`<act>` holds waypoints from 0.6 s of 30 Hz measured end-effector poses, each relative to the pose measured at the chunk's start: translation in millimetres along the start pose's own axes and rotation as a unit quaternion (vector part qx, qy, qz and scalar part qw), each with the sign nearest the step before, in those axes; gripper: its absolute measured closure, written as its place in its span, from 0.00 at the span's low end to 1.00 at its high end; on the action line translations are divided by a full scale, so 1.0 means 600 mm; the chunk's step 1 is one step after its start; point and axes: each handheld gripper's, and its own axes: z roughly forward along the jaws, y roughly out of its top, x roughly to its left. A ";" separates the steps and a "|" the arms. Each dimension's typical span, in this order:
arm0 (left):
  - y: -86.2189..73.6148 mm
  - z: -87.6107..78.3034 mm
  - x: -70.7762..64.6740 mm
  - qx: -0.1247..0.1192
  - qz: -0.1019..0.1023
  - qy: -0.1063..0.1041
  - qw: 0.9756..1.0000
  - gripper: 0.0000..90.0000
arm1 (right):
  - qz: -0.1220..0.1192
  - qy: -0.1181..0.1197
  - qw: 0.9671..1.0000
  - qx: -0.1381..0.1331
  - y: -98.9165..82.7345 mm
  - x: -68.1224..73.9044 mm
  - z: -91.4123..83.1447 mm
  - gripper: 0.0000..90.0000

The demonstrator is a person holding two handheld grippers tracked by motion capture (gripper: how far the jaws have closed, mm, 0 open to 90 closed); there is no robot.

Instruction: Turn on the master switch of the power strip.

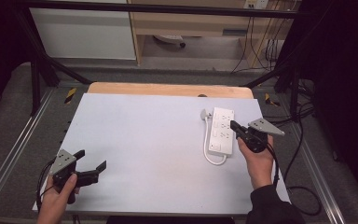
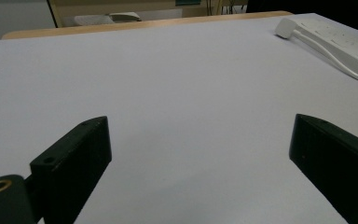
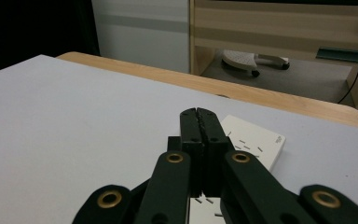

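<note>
Nearest the camera in the high view, at the near left corner of the counter, the left claw rests in a hand with its jaws spread wide and nothing between them. The left gripper view shows the same: two black jaws stand far apart over the bare pale sheet that covers the counter.

At the right side, a hand in a dark sleeve holds the right claw over the power strip. Its jaws are clenched flat against each other, and the right gripper view shows them pressed together with nothing gripped. The closed tip hangs above the right edge of the strip, at about its middle. Whether it touches the surface cannot be told.

The power strip lies on the right half of the counter, toward the far side, with its long axis running near to far. It is a white, flat, oblong block with several rows of socket slots on its top face. A white cable leaves its near end, loops along its left side and ends in a white plug that lies just beside the far left corner of the strip.

A strip of bare wood shows along the far edge of the counter, beyond the pale sheet.
</note>
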 end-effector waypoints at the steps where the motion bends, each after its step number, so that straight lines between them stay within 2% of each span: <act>1: 0.000 0.000 0.000 0.000 0.000 0.000 1.000 0.06 | 0.001 0.000 1.000 0.001 -0.001 0.000 0.002 1.00; 18: -0.002 0.002 0.001 0.001 0.000 0.004 1.000 0.06 | 0.000 0.008 1.000 0.020 -0.017 -0.001 0.041 1.00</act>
